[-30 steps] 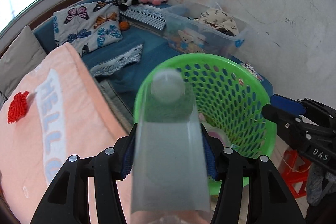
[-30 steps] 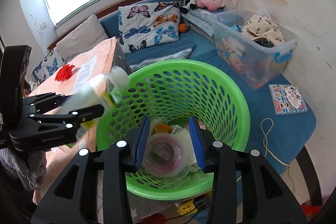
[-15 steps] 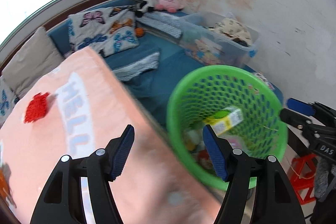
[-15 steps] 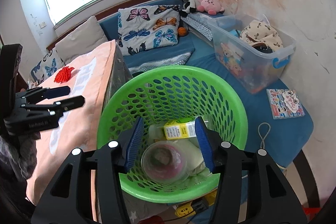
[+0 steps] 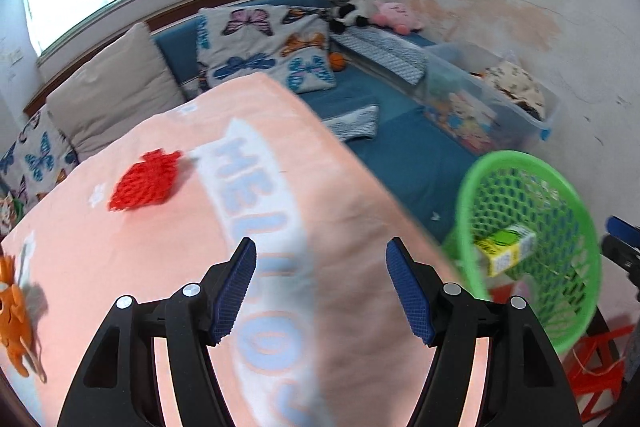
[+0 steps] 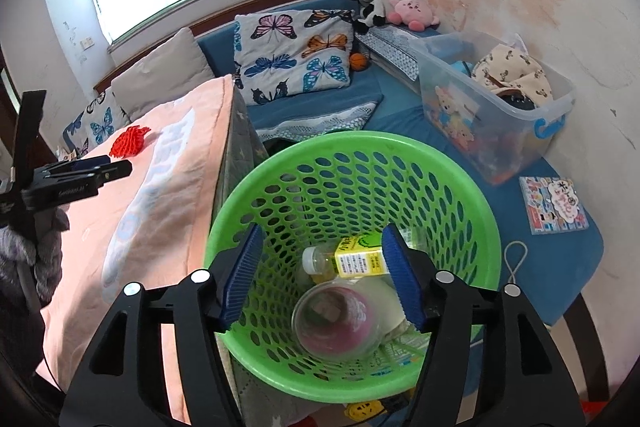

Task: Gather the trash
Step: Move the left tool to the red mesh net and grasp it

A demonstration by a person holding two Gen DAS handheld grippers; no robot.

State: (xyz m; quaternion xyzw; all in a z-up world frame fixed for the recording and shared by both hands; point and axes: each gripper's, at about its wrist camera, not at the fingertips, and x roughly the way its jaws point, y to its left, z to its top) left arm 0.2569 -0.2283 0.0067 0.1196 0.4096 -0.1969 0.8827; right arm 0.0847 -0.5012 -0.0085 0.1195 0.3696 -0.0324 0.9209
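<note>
A green perforated basket point(image 6: 472, 195) stands beside the table; it also shows in the left wrist view point(image 5: 468, 187). Inside lie a clear bottle with a yellow label point(image 6: 356, 259), also seen in the left wrist view point(image 5: 506, 249), and a clear cup with pink contents point(image 6: 336, 319). My right gripper point(image 6: 320, 275) is open and empty above the basket. My left gripper point(image 5: 320, 287) is open and empty over the peach table cover point(image 5: 140, 247). A red mesh piece point(image 5: 146, 181) lies further back on the cover, and an orange piece point(image 5: 14, 311) at its left edge.
A blue mat point(image 6: 400, 107) with butterfly cushions point(image 6: 292, 59), plush toys point(image 6: 412, 13) and a clear storage box point(image 6: 500, 107) lies behind the basket. A picture book point(image 6: 556, 205) lies at the right. A red stool point(image 5: 596, 359) stands under the basket.
My left gripper opened and dropped the bottle into the basket. It then swung left, back over the table cover. My right gripper opened wider and stayed above the basket.
</note>
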